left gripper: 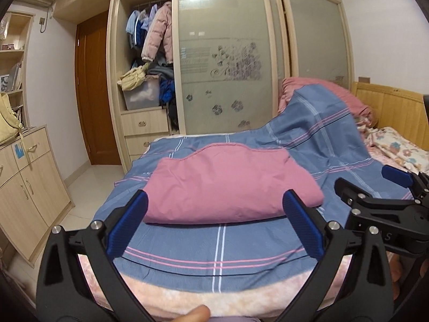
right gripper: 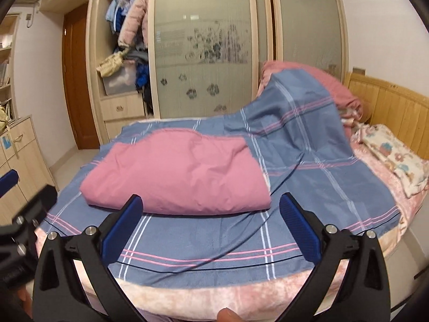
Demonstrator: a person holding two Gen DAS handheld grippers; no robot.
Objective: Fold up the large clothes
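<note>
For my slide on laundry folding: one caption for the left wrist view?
Open left tongs hover before a folded pink cloth on a blue plaid sheet.

The folded pink quilt lies on the blue checked sheet of the bed. The right tongs stand wide apart and empty, just before the quilt's near edge.

Wardrobe standing behind the bed, one bay showing open. Pink padded jacket hanging inside it, above a clear storage box. Brown door standing left of the wardrobe. Floral blanket lying right of the wardrobe, against a wooden headboard.
</note>
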